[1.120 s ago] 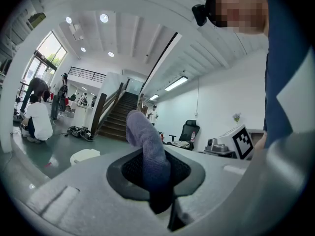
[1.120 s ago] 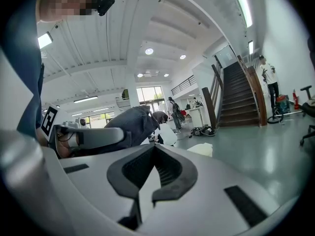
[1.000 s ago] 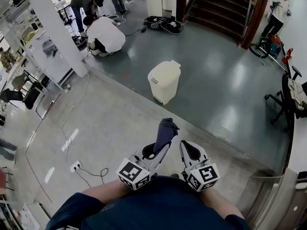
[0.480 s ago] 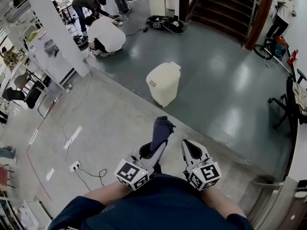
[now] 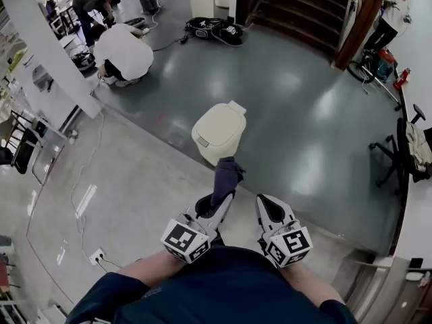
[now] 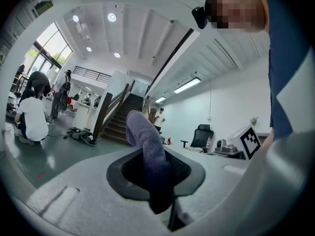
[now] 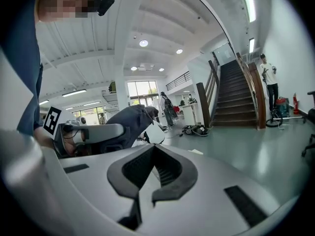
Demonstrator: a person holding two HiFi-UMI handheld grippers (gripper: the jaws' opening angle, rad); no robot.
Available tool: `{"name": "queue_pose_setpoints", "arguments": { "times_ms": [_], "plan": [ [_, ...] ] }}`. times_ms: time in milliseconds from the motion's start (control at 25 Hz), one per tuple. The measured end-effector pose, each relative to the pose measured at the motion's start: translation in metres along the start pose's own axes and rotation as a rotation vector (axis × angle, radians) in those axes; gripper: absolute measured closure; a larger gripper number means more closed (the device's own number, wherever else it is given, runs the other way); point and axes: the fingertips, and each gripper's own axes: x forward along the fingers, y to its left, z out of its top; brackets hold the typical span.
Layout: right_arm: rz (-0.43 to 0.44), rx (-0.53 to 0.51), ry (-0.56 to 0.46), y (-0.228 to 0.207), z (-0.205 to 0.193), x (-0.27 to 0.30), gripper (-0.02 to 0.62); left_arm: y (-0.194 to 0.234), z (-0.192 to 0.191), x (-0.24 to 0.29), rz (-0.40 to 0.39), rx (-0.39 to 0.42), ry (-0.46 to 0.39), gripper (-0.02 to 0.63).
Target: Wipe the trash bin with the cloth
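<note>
A cream trash bin [image 5: 217, 132] with a closed lid stands on the floor ahead of me. My left gripper [image 5: 214, 204] is shut on a dark blue-grey cloth [image 5: 225, 177], which sticks up from its jaws toward the bin's near side. In the left gripper view the cloth [image 6: 147, 151] rises out of the closed jaws and hides what lies straight ahead. My right gripper [image 5: 268, 211] is held beside the left one, shut, with nothing between its jaws. In the right gripper view the cloth [image 7: 129, 123] and part of the bin [image 7: 156, 133] show to the left.
Two people [image 5: 121, 49] crouch over gear on the floor at the far left. A wooden staircase [image 5: 297, 9] rises at the back, with another person [image 5: 391, 15] to its right. An office chair [image 5: 405, 144] stands at the right. A white column [image 5: 40, 42] and cables lie to the left.
The bin has come nearer and now lies just beyond the cloth's tip. Both grippers keep the same pose in front of me, with the cloth still held.
</note>
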Motion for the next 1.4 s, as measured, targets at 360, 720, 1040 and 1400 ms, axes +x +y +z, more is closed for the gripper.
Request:
{"name": "queue_pose_setpoints", "arguments": {
  "times_ms": [360, 720, 1040, 1400],
  "plan": [
    [-0.052, 0.006, 0.002, -0.048, 0.041, 0.127, 0.591, 0.142, 0.031, 0.078, -0.028, 0.029, 0.038, 0.554],
    [0.002, 0.043, 0.035, -0.097, 0.043, 0.165, 0.591, 0.188, 0.017, 0.135, 0.097, 0.029, 0.078, 0.554],
    [0.051, 0.061, 0.05, -0.141, 0.039, 0.178, 0.591, 0.245, -0.024, 0.196, 0.2, 0.088, 0.197, 0.554],
    [0.039, 0.122, 0.112, -0.184, 0.003, 0.183, 0.591, 0.344, -0.135, 0.27, 0.303, 0.159, 0.457, 0.554]
  ]
}}
